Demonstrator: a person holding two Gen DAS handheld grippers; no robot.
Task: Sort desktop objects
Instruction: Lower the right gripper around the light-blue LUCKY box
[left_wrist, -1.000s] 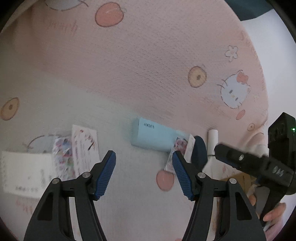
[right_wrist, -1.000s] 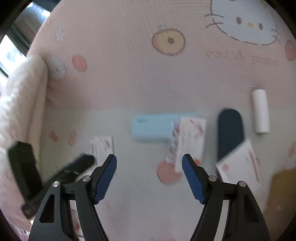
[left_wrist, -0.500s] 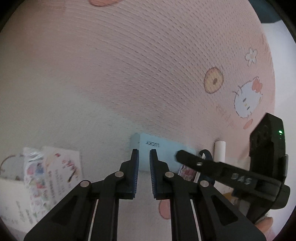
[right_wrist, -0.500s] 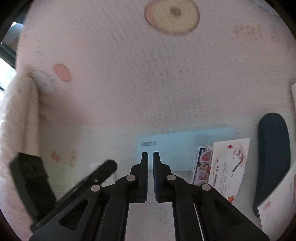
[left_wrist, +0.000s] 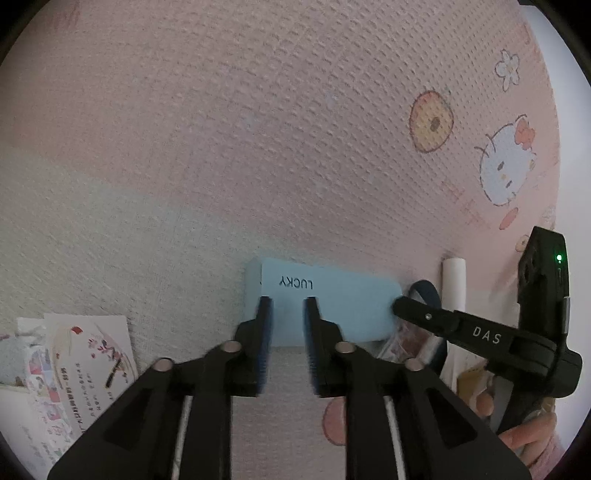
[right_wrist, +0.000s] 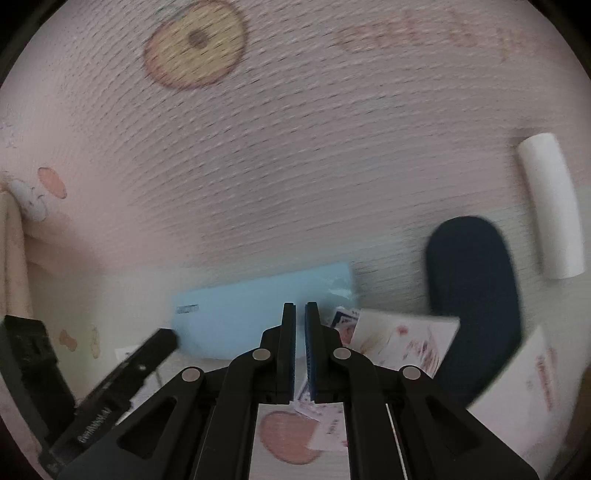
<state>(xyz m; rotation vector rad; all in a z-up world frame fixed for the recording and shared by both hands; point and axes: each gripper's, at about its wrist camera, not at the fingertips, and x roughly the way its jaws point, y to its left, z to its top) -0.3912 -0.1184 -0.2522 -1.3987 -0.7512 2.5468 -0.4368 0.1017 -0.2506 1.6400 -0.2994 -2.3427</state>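
A light blue box (left_wrist: 343, 306) printed LUCKY lies on a pink and pale green cartoon cloth (left_wrist: 258, 147). My left gripper (left_wrist: 288, 306) hovers over the box's left end; its jaws are opening, with nothing between the pads. My right gripper (right_wrist: 300, 308) is shut with nothing in it, its tips over the blue box (right_wrist: 240, 314) at the right end. In the left wrist view the right gripper (left_wrist: 400, 308) reaches the box's right edge. Illustrated cards (right_wrist: 402, 339) lie against the box's right end.
A dark blue oval case (right_wrist: 476, 295) and a white roll (right_wrist: 550, 206) lie right of the box. More cards and papers (left_wrist: 88, 350) lie to the left. A person's fingers (left_wrist: 524, 435) hold the right gripper. The left gripper (right_wrist: 162, 339) shows at left.
Both grippers went from wide open to shut while dropping close to the blue box. The left gripper's jaws have since parted again; the right stays shut.
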